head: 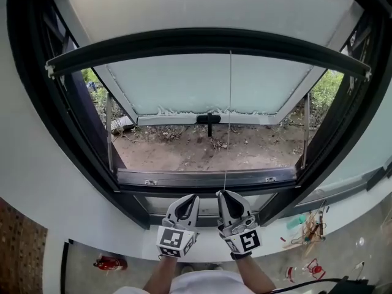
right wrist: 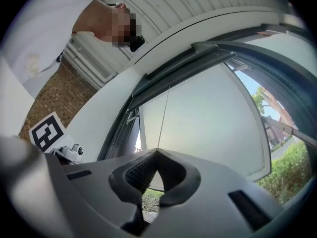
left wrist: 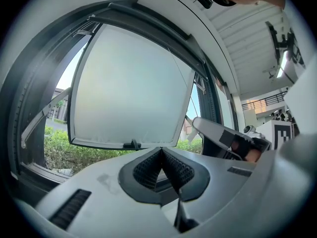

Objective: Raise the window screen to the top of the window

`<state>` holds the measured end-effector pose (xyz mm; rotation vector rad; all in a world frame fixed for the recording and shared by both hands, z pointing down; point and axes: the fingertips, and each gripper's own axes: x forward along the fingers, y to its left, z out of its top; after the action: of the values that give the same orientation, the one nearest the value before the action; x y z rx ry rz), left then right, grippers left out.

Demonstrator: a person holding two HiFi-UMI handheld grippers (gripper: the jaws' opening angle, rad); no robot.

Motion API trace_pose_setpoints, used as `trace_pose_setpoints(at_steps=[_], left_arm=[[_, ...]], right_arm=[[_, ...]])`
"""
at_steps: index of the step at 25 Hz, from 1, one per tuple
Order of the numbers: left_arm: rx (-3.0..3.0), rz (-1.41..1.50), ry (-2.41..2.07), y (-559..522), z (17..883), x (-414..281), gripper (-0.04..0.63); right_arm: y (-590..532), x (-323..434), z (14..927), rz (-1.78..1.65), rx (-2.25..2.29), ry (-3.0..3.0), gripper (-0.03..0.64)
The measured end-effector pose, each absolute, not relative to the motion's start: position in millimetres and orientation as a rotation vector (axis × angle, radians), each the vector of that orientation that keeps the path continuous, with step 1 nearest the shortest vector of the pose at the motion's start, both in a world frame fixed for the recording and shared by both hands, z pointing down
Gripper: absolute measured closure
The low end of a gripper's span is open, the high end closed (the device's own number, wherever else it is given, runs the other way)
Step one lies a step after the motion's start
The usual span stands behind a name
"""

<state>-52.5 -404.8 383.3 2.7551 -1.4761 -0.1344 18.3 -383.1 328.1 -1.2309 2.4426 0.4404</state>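
The right claw [head: 222, 193] was pinched shut on the thin white pull cord [head: 229, 103] - evidently to steer the dark horizontal window-screen bar [head: 208, 40], which sat high but short of the top. The left claw [head: 194, 196] was closed and empty - just standing by.

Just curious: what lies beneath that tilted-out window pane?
Bare soil with dry litter, green shrubs at the sides; the frosted pane hides whatever lies beyond.

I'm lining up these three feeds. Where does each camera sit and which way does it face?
Head view: head-mounted, looking down through the window; left gripper, right gripper, forearms show.
Left gripper view: along its shut jaws at the open sash.
Right gripper view: along jaws shut on the cord, upward.
Shared: all three show the sash.
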Motion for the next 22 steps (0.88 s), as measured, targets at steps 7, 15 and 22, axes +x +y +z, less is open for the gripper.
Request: trace_pose_setpoints(at_steps=[7, 15, 22], left_arm=[[2.748, -0.136, -1.488, -406.8, 380.8, -53.1, 0.594], [2.73, -0.12, -1.509, -407.0, 384.1, -60.3, 0.594], [2.741, -0.139, -1.529, -409.0, 375.3, -65.5, 0.594]], right_arm=[[-373.4, 24.4, 282.5, 0.356, -1.099, 2.366, 0.615], [-357.2, 30.4, 234.6, 0.4, -1.068, 2.311, 0.615], [-364.8, 43.5, 186.9, 0.544, -1.066, 2.227, 0.615]])
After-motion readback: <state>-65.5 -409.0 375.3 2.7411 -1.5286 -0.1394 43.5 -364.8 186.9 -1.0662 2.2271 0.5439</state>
